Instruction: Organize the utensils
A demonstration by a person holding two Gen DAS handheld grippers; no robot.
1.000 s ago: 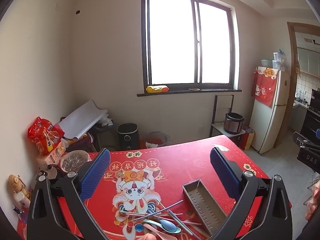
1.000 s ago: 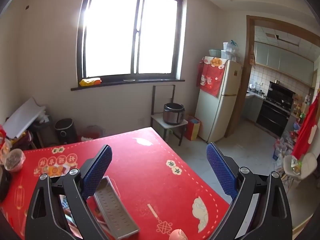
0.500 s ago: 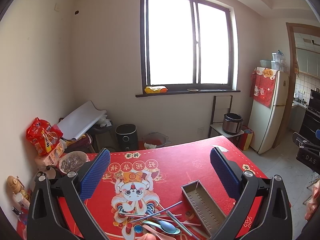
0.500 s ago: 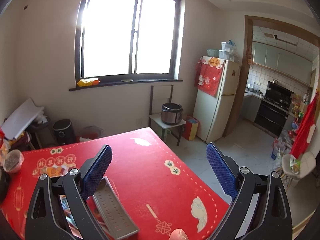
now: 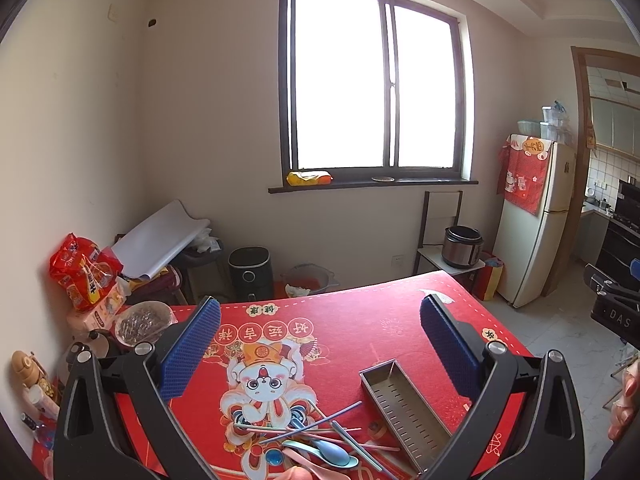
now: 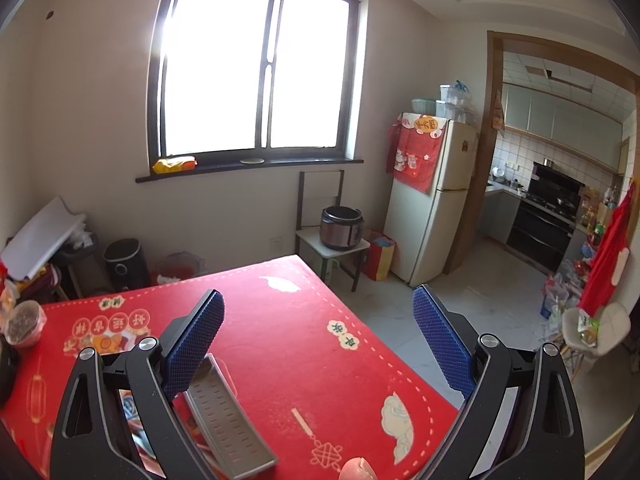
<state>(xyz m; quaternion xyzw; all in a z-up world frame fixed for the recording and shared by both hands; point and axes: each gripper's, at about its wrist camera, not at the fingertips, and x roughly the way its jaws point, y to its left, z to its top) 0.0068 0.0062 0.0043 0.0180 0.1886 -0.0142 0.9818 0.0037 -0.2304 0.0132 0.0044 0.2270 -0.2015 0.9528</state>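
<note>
trouble is likeliest in the pile (image 5: 316, 436): chopsticks and spoons lie crossed over one another near the table's (image 5: 360, 320) front edge, so a pinch on one stick would probably drag or flick its neighbours, and a thin stick pressed flat on the cloth may slip out from between the blue pads. the spoons, light blue and pink, sit at the very bottom of the left view, partly cut off, so a grab there would be half blind. the tray (image 5: 404, 404) stands just right of the pile, empty as far as shows, long and narrow; a stick dropped crosswise would likely bridge its rim or tip over the side. a careless nudge could also slide the tray toward the table's right edge.

left gripper (image 5: 320, 344) hangs high above the table, aimed down and forward over the pile, fingers spread wide, nothing between them. right gripper (image 6: 318, 338) is also raised and spread wide, empty, looking over the table's right corner, with the tray (image 6: 224, 424) below its left finger.
</note>
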